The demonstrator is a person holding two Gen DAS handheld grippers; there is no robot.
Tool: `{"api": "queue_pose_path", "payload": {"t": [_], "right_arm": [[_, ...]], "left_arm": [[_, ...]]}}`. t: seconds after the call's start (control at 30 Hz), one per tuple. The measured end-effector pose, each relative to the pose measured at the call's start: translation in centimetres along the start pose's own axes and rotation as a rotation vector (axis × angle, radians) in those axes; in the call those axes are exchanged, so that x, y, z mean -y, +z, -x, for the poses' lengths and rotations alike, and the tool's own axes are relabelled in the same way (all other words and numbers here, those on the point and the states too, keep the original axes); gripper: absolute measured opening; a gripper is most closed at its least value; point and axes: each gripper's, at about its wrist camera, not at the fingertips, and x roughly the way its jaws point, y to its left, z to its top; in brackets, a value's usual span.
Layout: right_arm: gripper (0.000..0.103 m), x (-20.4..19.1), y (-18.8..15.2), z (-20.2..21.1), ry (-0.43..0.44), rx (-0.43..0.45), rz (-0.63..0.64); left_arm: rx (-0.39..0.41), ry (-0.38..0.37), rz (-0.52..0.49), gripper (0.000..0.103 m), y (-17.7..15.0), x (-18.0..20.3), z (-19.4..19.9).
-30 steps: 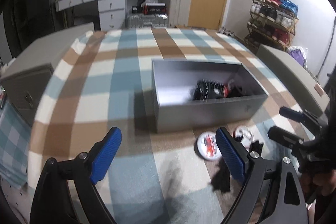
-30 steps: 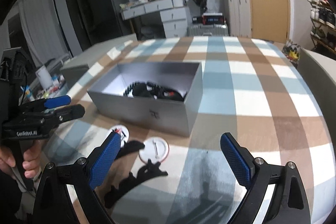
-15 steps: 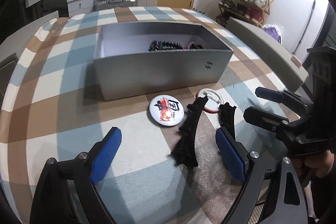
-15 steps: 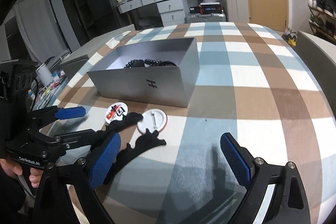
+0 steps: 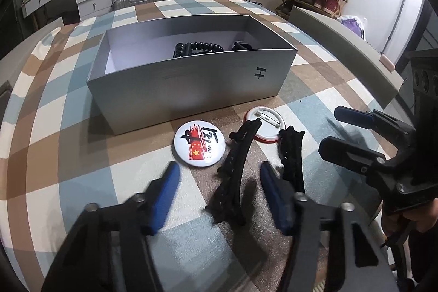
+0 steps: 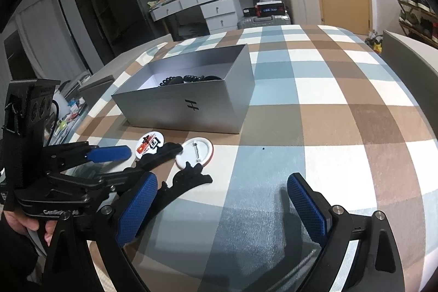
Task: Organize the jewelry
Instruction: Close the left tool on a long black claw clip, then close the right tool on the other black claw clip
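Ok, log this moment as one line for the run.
left gripper: closing around black hair clip, not yet gripped | right gripper: open, empty | second clip, two pin badges: on cloth | silver box: holds beads

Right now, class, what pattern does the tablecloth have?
Tablecloth: brown, blue and white checks, clearest in the right wrist view.

Two black handheld rigs, angular arms, silver screws at the pivots. On the left gripper [image 5: 219, 193], smooth royal-blue pads [image 5: 164, 196], blurred low in its own view. On the right gripper [image 6: 219, 204], blue pads [image 6: 137, 210] with a fine cross-hatched grip texture, sharp at lower centre. White lettering along the left rig's black frame at lower left of the right wrist view, possibly a brand name, too small to read. Above it, a black block with three round holes and a thin black cable.
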Motion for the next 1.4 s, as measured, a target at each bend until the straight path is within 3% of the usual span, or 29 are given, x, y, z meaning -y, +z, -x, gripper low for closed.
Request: {"api": "queue_pose_path", "payload": {"t": [0.03,0.17,0.27,0.43,0.93,1.1,1.4], "right_arm": [[0.096,0.0,0.0,0.0,0.000,0.001,0.000],[0.096,0.0,-0.1,0.1,0.002,0.005,-0.001],[0.096,0.0,-0.1,0.1,0.007,0.007,-0.006],[0.096,0.1,-0.2,0.1,0.008,0.008,-0.010],[0.096,-0.9,-0.3,0.4,0.042,-0.004,-0.016],[0.090,-2.0,-0.7,-0.5,0.073,-0.036,-0.009],[0.086,-4.2,-0.5,-1.7,0.053,-0.057,0.045]], "left_arm": [[-0.002,0.006,-0.003,0.036,0.1,0.0,0.0],[-0.021,0.041,-0.039,0.028,0.0,0.6,-0.1],[-0.027,0.080,-0.090,0.014,-0.2,1.4,-0.1],[-0.026,0.086,-0.116,0.013,-0.7,1.9,0.2],[0.026,0.021,-0.014,0.013,-0.6,0.3,2.4],[0.047,0.033,0.029,0.013,-0.8,-1.0,2.9],[0.060,0.041,0.083,0.013,-1.5,-2.9,3.3]]}}
